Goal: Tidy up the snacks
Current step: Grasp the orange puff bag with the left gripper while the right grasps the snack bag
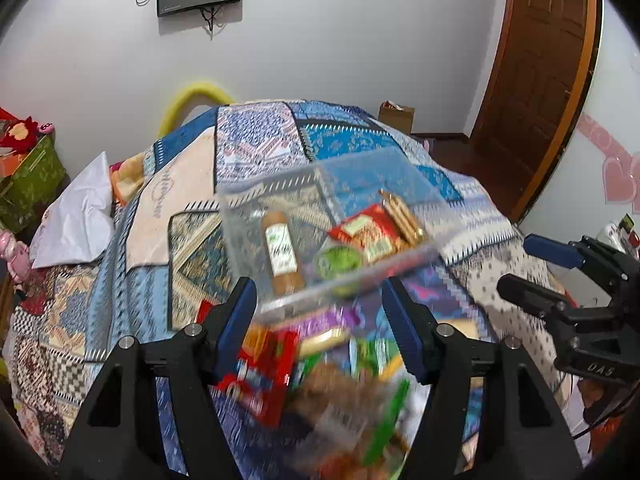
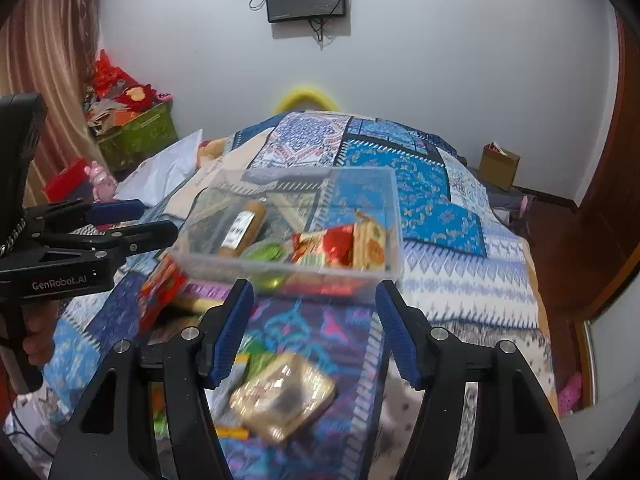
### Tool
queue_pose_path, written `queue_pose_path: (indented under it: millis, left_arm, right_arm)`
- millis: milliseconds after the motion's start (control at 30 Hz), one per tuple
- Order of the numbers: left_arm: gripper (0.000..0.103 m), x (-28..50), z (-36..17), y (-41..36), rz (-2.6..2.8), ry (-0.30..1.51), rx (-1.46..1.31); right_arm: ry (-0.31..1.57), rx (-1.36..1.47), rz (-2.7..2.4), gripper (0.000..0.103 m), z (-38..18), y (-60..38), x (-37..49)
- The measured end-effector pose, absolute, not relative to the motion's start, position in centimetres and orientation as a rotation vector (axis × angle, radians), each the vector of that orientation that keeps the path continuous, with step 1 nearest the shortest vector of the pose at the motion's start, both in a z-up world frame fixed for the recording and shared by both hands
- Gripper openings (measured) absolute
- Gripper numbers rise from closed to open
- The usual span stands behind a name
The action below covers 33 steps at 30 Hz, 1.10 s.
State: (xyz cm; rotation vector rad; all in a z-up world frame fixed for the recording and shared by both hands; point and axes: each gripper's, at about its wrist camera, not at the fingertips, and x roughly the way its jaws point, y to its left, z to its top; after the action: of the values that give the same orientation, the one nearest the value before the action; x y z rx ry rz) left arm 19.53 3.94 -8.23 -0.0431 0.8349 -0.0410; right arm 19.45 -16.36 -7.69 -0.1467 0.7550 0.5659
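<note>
- Snacks lie in two groups on the patchwork bedspread (image 2: 424,200): some already inside a clear plastic bin (image 2: 288,220), the rest loose on the near side of it.
- Inside the bin: a tan bottle with a white label (image 2: 242,228), a green round item (image 2: 266,250) and a red-and-gold packet (image 2: 340,246), so sorting looks partly done.
- Loose pile nearest the left tool (image 1: 320,328): a red packet (image 1: 260,376) and green-edged wrappers, too blurred to name.
- A gold foil pack (image 2: 286,396) lies just near of the right tool (image 2: 314,330), likely the next pick.
- Both tools have their jaws spread wide and grip nothing; each hovers over the loose snacks, facing the bin.
- Placing the bin centrally, just beyond the pile, probably keeps each transfer short.
- The pile's near edge is cut off by the tool bodies, and the bin's near wall blurs what lies behind it.
</note>
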Motion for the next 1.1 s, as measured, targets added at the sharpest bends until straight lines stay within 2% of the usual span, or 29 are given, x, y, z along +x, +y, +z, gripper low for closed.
queue_pose_path:
  millis: [467,867,933,1100]
  left_arm:
    - [0.065,9.6,-12.2,3.0,-0.046,0.938,-0.076]
    - [0.065,7.8,-15.7,1.2,-0.053,1.032,-0.121]
    - [0.065,8.1,-16.1,1.1,-0.047,1.043,-0.129]
    - [0.065,9.5,-16.7,0.5,-0.037,1.058,-0.144]
  right_arm:
    - [0.858,-0.153,0.576,0.062,-11.5,-18.0,10.1]
    - [0.976,-0.161,0.603,0.062,-16.2,-18.8,6.1]
    - [0.981,-0.154,0.612,0.045,-16.4,-19.0,6.3]
    - [0.973,-0.121,0.621,0.043,-16.3,-19.5,6.6]
